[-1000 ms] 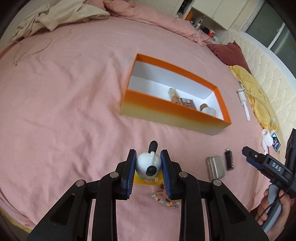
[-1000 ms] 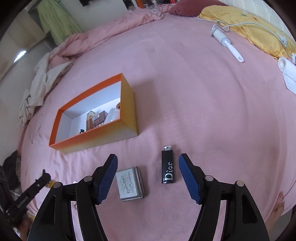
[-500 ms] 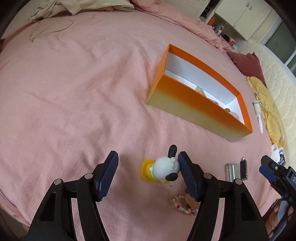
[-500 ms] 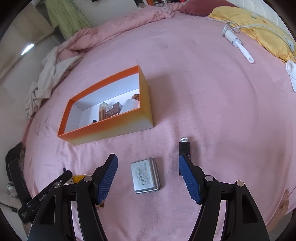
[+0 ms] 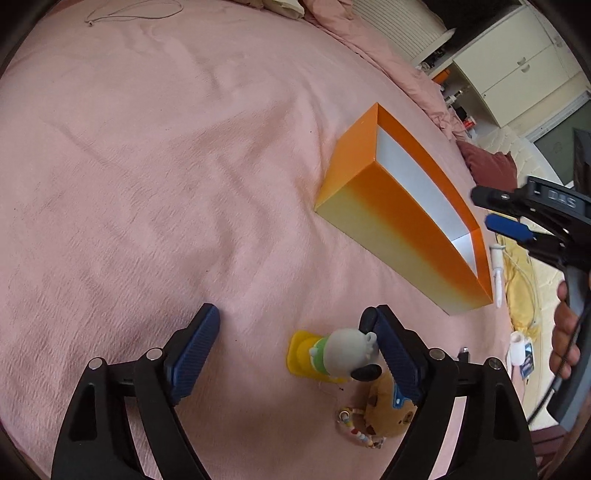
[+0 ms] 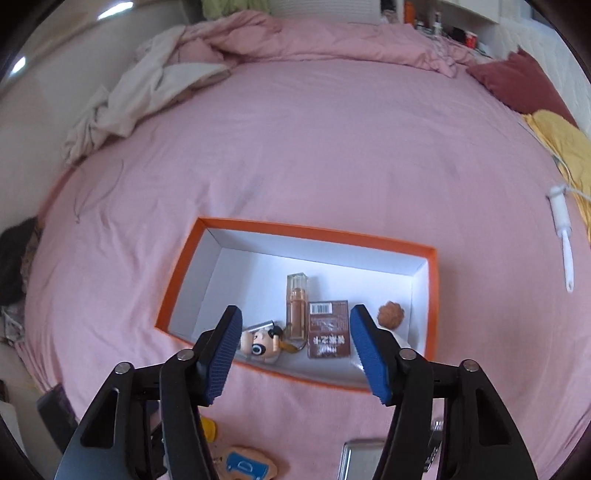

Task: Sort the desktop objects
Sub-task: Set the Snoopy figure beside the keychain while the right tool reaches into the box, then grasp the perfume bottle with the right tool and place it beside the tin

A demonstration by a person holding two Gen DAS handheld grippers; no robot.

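Observation:
An orange box (image 5: 388, 206) with a white inside lies on the pink bed; in the right wrist view the box (image 6: 177, 273) holds a small bottle (image 6: 297, 306), a brown packet (image 6: 328, 328), a small figure (image 6: 260, 343) and a brown ball (image 6: 390, 314). A white dog figure on a yellow base (image 5: 340, 354) stands between my left gripper's (image 5: 295, 350) open fingers, close to the right finger (image 5: 395, 358). A bear charm with beads (image 5: 380, 413) lies beside it. My right gripper (image 6: 295, 347) is open and empty, above the box's near side. It also shows in the left wrist view (image 5: 509, 225).
A metal tin (image 6: 360, 458) and the bear charm (image 6: 245, 465) lie near the bottom of the right wrist view. A white lint roller (image 6: 561, 229) and yellow cloth (image 6: 561, 144) lie at the right. Crumpled bedding (image 6: 147, 88) lies at the back. A thin cord (image 5: 129, 9) lies far left.
My left gripper opened, let go of the dog figure and drew back to the left. My right gripper moved from the tin and the black lipstick to above the box.

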